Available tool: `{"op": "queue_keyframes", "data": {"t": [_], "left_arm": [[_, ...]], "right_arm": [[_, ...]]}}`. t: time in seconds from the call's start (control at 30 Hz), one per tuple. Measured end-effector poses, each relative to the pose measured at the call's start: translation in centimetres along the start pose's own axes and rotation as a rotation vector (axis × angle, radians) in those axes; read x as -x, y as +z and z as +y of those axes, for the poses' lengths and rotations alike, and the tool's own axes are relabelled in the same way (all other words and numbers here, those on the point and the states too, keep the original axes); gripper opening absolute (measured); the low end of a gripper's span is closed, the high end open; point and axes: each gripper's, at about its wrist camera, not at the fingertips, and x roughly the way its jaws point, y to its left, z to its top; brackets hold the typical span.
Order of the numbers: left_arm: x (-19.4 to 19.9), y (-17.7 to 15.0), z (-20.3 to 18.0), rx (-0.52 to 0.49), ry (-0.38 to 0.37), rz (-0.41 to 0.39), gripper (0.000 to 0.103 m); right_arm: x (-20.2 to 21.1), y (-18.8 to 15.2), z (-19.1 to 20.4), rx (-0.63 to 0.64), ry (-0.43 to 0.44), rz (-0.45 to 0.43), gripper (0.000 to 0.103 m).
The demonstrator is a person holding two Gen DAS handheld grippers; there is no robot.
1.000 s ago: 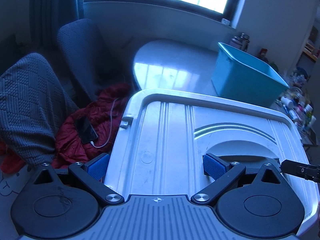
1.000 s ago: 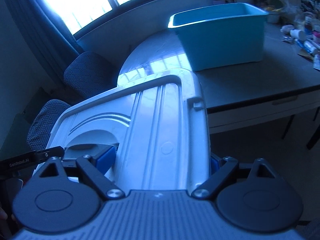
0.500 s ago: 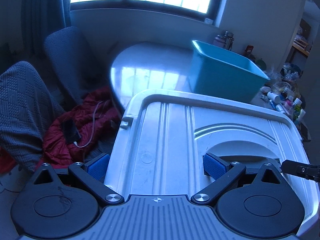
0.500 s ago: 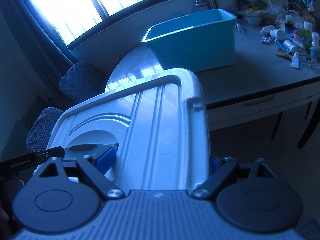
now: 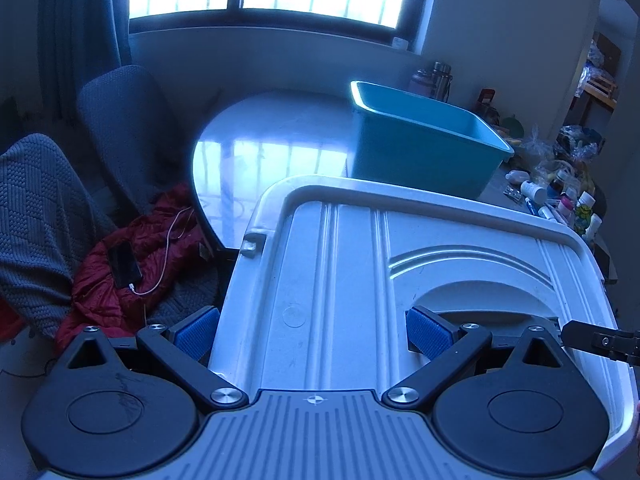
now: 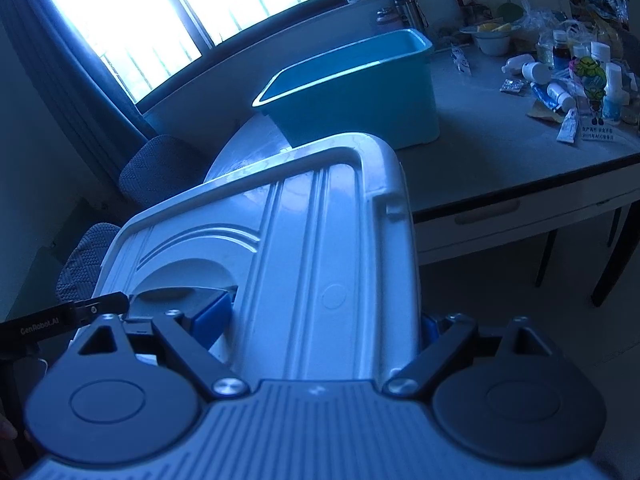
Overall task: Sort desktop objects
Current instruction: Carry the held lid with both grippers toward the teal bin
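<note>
Since the earlier frame, the teal bin (image 5: 424, 144) sits further right and the bottle clutter (image 6: 568, 80) fills more of both views. Both grippers, left gripper (image 5: 312, 330) and right gripper (image 6: 320, 320), clamp the white ribbed lid (image 5: 400, 264) (rigid, glossy plastic), held off the table's near-left edge. Sorting appears unstarted; bin empty.

Centre, both views: white lid (image 5: 344, 280) filling the near foreground, blocking forward reach;
Upper centre: teal bin (image 6: 360, 100) open-topped;
Right: bottle clutter (image 6: 572, 76) crowding desk (image 6: 480, 152);
Left: chairs (image 5: 120, 120)
</note>
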Motion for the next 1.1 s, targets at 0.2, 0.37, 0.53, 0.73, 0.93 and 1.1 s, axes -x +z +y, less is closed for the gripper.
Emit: {"op": "queue_keyframes", "data": {"t": [0.2, 0.37, 0.53, 0.73, 0.93, 1.1], "left_arm": [[0.2, 0.2, -3.2, -0.010, -0.003, -0.019, 0.100], [-0.2, 0.5, -5.5, -0.026, -0.002, -0.016, 0.100], [-0.6, 0.9, -7.0, -0.035, 0.017, -0.024, 0.100], [-1.1, 1.2, -8.3, -0.029, 0.036, -0.020, 0.100], [-1.5, 1.6, -9.1, -0.015, 0.053, -0.018, 0.100], [-1.7, 2.2, -9.9, 0.000, 0.068, -0.028, 0.100]], "right_arm": [[1.0, 0.8, -2.4, 0.001, 0.010, -0.017, 0.090], [1.2, 1.1, -4.1, -0.014, 0.011, -0.018, 0.090], [1.0, 1.7, -5.3, -0.020, 0.021, -0.021, 0.090], [0.5, 2.2, -6.5, -0.019, 0.036, -0.008, 0.090], [0.2, 3.0, -7.3, -0.011, 0.049, 0.002, 0.090], [0.1, 4.1, -7.7, 0.005, 0.062, 0.004, 0.090]]}}
